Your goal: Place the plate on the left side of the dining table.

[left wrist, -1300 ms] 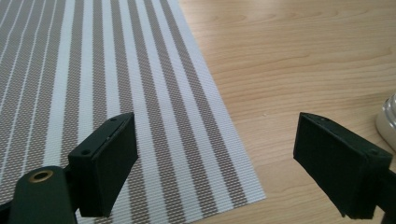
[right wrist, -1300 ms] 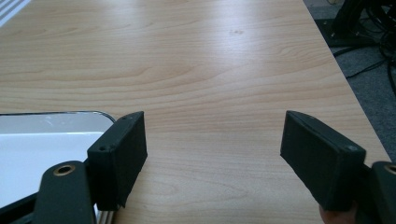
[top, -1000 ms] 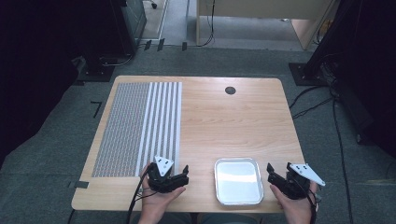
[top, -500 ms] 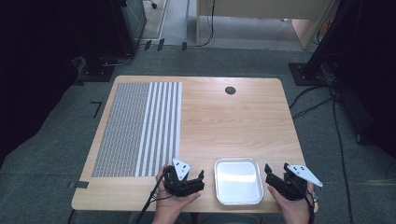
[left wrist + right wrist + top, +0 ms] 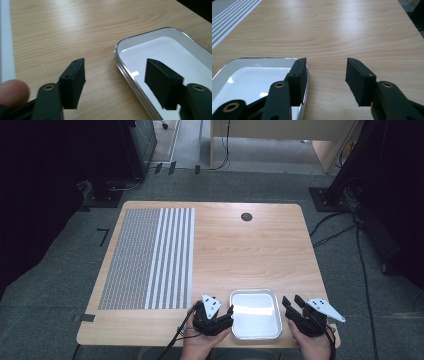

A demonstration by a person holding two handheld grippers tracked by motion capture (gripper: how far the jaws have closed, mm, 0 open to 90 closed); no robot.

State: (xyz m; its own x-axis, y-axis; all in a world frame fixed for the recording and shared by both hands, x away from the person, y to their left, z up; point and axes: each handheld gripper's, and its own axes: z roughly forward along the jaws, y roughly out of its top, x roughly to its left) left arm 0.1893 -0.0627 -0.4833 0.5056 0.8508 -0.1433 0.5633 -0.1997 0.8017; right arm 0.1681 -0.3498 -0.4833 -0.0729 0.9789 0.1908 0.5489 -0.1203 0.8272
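Tray [image 5: 254,314] at table's [image 5: 240,250] six o'clock, near rim cut off, left gripper [image 5: 223,316] and right gripper [image 5: 292,304] flanking, jaws just closing, apart, astride opposite rims, striped mat [image 5: 150,257] at nine.

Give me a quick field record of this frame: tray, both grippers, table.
tray: white, shallow, metal-rimmed tray, empty, at the table's near edge
left gripper: left gripper astride the tray's left rim, one jaw over the wood, one over the tray; jaws have just been closing, not yet pressing the rim
right gripper: right gripper at the tray's right rim, one jaw above the rim, the other over the wood; jaws have just been closing, no contact seen
table: wooden table with a striped mat on its left part
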